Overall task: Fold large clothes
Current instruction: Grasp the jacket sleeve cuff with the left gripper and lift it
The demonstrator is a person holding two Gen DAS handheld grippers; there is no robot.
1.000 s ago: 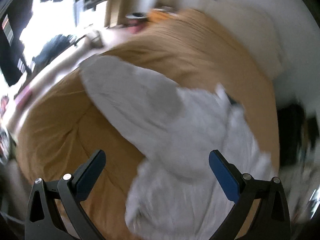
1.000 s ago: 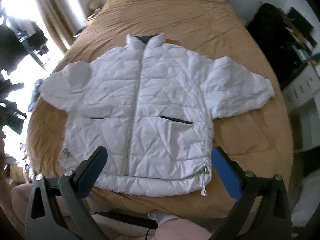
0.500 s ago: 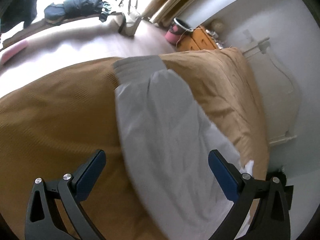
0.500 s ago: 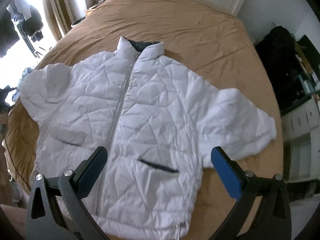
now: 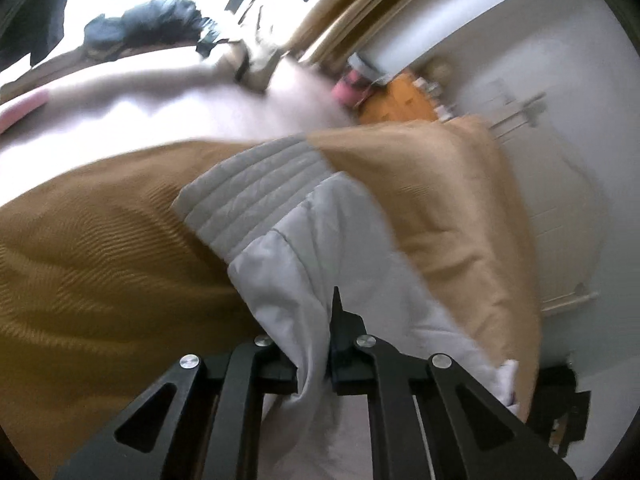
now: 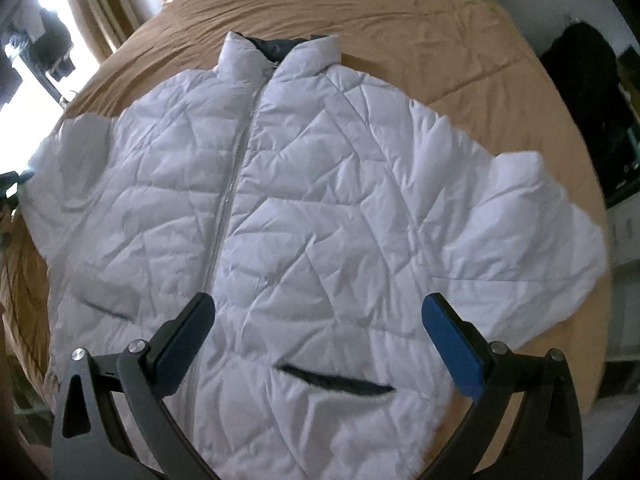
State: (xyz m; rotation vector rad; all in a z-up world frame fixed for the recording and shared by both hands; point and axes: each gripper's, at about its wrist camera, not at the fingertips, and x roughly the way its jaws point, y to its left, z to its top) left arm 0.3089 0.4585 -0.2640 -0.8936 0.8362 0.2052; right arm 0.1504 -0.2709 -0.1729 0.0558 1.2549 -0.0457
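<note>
A white quilted jacket (image 6: 320,208) lies spread front up on a tan bedspread (image 6: 400,12), zipped, collar at the far end, both sleeves out to the sides. In the left wrist view its sleeve (image 5: 304,248) with the ribbed grey cuff (image 5: 252,196) runs toward me. My left gripper (image 5: 316,364) is shut on a fold of that sleeve, white fabric pinched between the jaws. My right gripper (image 6: 318,320) hangs open above the jacket's lower front, over the right pocket slit (image 6: 336,380), with nothing between its blue pads (image 6: 452,348).
The bedspread (image 5: 100,248) drops off at the bed's edge toward a pale floor (image 5: 140,92). A wooden nightstand (image 5: 400,104) and a pink object (image 5: 348,90) stand near the headboard wall. Dark clutter (image 6: 588,92) sits to the right of the bed.
My left gripper came down onto the sleeve and its jaws went from wide open to shut on the fabric. My right gripper sank closer over the jacket's front, still open.
</note>
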